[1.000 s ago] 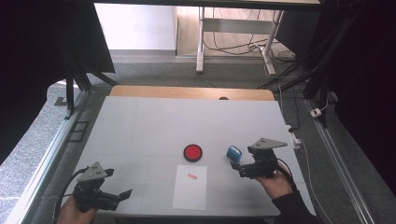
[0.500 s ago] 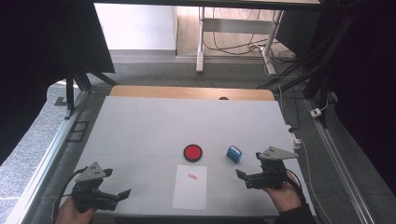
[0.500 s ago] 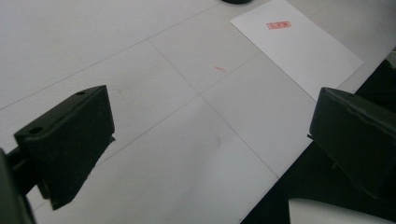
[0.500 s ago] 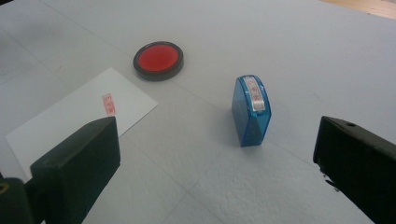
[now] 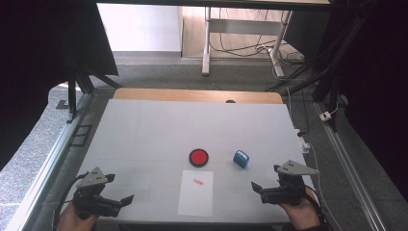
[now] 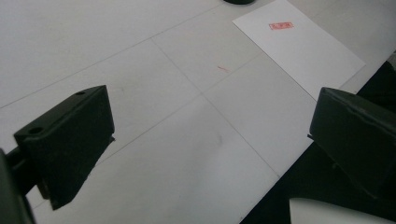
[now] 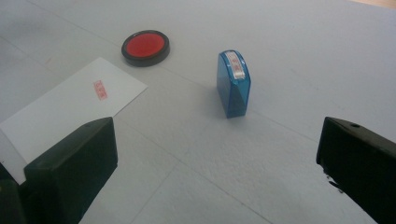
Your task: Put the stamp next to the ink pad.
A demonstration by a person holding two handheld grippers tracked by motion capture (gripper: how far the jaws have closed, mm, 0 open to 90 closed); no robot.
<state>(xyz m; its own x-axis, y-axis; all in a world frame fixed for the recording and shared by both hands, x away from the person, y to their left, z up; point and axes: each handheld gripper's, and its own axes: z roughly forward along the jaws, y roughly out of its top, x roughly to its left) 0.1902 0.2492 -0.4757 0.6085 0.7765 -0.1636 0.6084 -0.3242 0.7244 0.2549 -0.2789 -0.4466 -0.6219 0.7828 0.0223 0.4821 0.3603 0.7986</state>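
Blue stamp (image 7: 233, 84); red ink pad (image 7: 145, 47) — black rim; white paper (image 5: 196, 192) — red mark.

Glossy blue plastic stamp (image 7: 233, 84), matt white paper sheet (image 5: 195, 193)

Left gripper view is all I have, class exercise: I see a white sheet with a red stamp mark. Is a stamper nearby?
Observer: Yes, a blue stamper stands upright on the table, right of the sheet, apart from it.
Operator: Is anyone holding it?
Observer: No. The right gripper is open, short of it, with its jaws wide apart.
Operator: Where is the ink?
Observer: A round red ink pad sits just beyond the sheet's far edge, left of the stamper.
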